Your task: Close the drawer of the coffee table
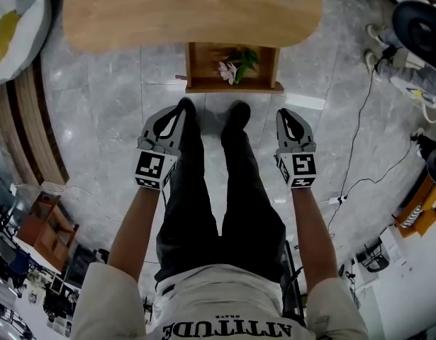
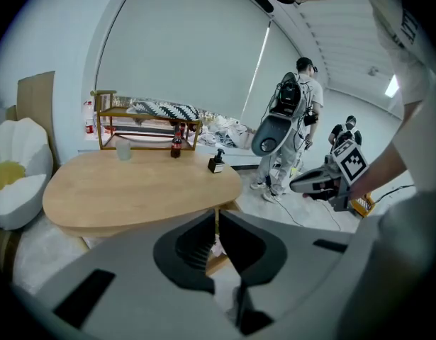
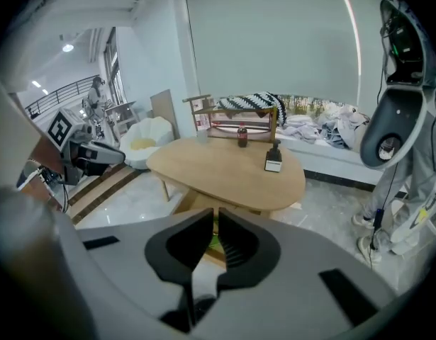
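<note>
Oval wooden desk (image 1: 168, 13) stands on grey marble floor (image 1: 97, 133); its drawer (image 1: 233, 87) juts open under the near edge, flowers (image 1: 232, 68) inside. Left claw (image 1: 181, 108) and right claw (image 1: 284, 115) hang closed, empty, near the drawer.

The person wears a cream short-sleeved T-shirt (image 1: 225, 299) with black block lettering at six o'clock in the head view, black trousers (image 1: 203, 211) and black shoes (image 1: 239, 112). The left gripper (image 1: 182, 107) and right gripper (image 1: 283, 112) are grey with black ribbed pads (image 2: 196, 255), each bearing a black-and-white marker cube (image 1: 151, 168).
</note>
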`<state>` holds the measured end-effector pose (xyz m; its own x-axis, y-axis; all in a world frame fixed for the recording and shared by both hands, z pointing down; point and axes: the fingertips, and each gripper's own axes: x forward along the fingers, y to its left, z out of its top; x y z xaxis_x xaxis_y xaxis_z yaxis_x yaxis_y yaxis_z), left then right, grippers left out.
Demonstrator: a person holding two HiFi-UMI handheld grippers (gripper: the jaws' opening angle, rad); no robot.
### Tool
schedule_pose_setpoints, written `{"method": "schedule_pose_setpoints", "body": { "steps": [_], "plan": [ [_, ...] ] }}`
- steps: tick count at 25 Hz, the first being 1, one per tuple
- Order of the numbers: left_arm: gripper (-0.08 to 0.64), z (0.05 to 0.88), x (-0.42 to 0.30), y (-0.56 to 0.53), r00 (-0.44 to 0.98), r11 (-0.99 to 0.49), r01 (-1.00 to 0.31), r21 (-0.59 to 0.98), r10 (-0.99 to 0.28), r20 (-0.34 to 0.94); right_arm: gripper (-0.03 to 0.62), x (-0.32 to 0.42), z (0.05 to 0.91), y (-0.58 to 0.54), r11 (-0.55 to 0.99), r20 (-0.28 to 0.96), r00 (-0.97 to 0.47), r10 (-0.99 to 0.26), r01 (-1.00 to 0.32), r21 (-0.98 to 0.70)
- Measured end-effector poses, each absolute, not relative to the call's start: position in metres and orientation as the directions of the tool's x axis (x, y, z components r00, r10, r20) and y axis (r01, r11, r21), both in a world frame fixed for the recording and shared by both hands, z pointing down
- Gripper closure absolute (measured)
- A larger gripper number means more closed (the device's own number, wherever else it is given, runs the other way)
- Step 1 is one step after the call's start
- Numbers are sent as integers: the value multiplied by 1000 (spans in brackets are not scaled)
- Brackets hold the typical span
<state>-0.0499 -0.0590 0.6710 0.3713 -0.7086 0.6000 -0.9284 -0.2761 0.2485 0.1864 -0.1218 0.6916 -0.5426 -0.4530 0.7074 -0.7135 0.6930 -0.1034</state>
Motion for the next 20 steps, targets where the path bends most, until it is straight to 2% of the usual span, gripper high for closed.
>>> {"method": "schedule_pose_setpoints", "body": {
  "steps": [5,8,20],
  "plan": [
    [535,707,-46,-54,382,-266,-924,275,-693,612,566,183,729,-118,673,721,-538,-436,-727,-134],
    [535,725,-45,-47,387,-272,-922,276,-675,628,528,180,747,-112,667,731,-532,-427,-732,-143],
    [535,818,-46,-34,343,-232,-939,254,-639,689,516,183,828,-101,603,761,-490,-425,-780,-165]
  ]
}}
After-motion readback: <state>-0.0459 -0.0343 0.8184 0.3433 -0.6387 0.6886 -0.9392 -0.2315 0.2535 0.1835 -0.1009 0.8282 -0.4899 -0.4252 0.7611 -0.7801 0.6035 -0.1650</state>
